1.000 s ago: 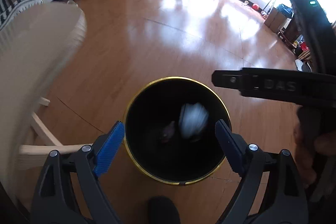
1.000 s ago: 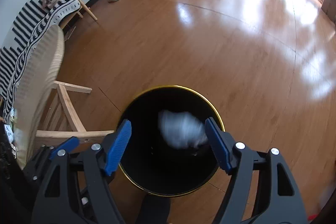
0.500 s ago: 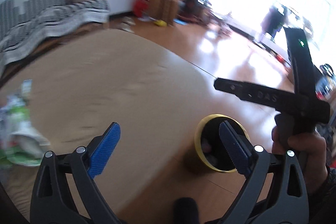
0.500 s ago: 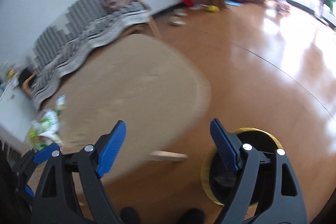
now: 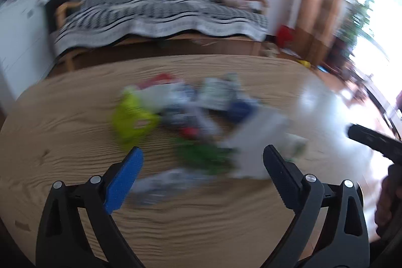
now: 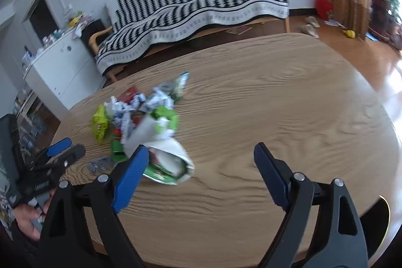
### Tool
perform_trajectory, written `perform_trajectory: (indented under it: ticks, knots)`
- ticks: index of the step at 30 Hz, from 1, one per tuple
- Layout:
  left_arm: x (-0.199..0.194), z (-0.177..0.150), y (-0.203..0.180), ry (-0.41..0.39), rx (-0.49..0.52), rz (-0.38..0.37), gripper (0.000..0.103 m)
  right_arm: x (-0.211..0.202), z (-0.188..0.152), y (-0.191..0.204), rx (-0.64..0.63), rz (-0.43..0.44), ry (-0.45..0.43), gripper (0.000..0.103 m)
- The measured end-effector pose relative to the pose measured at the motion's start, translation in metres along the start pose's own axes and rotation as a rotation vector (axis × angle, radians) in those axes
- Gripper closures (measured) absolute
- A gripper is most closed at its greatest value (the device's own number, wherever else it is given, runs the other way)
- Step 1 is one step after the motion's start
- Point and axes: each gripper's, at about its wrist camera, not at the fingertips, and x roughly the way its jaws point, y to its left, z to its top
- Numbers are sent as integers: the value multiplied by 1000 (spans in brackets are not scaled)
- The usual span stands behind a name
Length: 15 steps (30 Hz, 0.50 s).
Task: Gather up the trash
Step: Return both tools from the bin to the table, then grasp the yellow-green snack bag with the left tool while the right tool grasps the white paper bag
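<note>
Trash pile (image 6: 140, 122) on the worktop (image 6: 276, 104) faces me again, bin (image 6: 380, 225) behind; both jaws empty, just spread, probably another load.

A heap of wrappers (image 6: 140, 122) is seen on the left part of the oval table (image 6: 289, 102). Behind the table a sofa (image 6: 196, 9) is set against the wall, a cabinet (image 6: 57, 67) to its left.
</note>
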Motion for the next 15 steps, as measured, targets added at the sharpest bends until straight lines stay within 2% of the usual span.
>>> perform_trajectory:
  ticks: [5,8,13,15]
  knots:
    - [25,8,59,36,-106,60,10,42,15,22,20,49,60,20]
    - [39,14,79,41,-152,68,10,69,20,35,8,65,116,20]
    - [71,18,92,67,-202,61,10,96,21,54,-48,52,164,36]
    - [83,21,98,75,-208,75,10,103,20,57,-72,37,171,46]
